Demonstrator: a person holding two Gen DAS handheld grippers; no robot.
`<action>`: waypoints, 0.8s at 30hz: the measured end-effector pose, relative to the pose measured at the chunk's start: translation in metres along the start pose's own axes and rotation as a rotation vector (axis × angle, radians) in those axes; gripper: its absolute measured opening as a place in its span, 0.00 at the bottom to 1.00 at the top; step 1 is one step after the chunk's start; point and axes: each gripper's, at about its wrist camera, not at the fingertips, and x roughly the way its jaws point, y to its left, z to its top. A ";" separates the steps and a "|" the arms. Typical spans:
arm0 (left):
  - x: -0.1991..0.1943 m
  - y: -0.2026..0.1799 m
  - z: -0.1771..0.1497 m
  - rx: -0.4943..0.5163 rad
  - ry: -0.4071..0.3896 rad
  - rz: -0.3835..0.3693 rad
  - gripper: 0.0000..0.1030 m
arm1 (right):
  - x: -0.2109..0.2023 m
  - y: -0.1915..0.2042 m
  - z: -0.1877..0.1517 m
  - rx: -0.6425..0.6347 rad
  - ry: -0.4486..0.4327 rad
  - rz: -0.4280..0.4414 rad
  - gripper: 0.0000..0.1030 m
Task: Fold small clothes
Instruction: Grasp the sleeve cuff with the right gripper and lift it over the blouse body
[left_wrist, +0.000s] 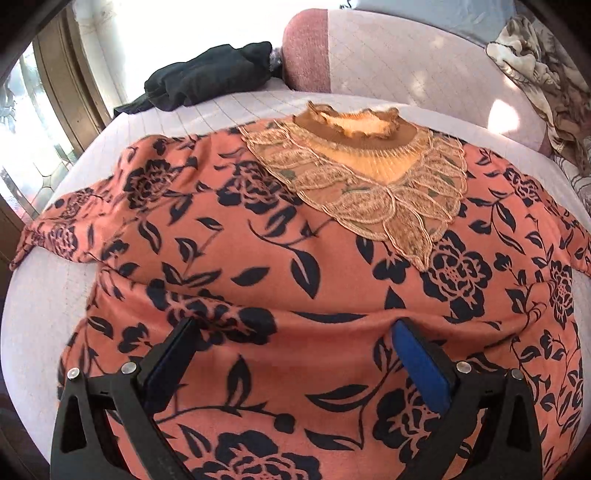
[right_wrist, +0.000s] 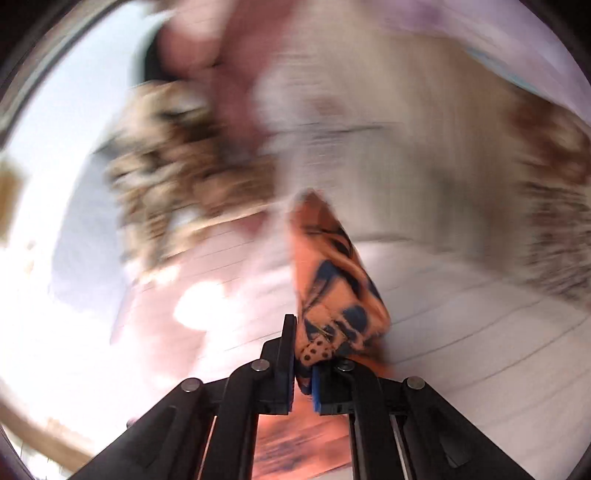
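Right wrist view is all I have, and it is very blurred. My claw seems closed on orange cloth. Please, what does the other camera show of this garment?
Observer: The orange floral top lies spread flat on the pale bed, front up, with a beige lace collar at the far end.
Operator: Is the left claw holding it also?
Observer: No. The left claw is open over the lower part of the top, and no cloth is pinched between its blue pads.
Operator: Is anything else on the bed?
Observer: Yes, a dark bundle of clothing lies at the far left corner, apart from the top.
Operator: And my right claw?
Observer: It is not visible in the left view.
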 end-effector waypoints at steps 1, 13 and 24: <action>-0.005 0.005 0.002 -0.010 -0.019 0.021 1.00 | -0.005 0.024 -0.010 -0.023 0.016 0.062 0.06; -0.031 0.129 0.019 -0.265 -0.134 0.230 1.00 | 0.034 0.254 -0.243 -0.199 0.392 0.464 0.06; -0.020 0.190 0.015 -0.416 -0.081 0.250 1.00 | 0.087 0.298 -0.429 -0.196 0.782 0.549 0.13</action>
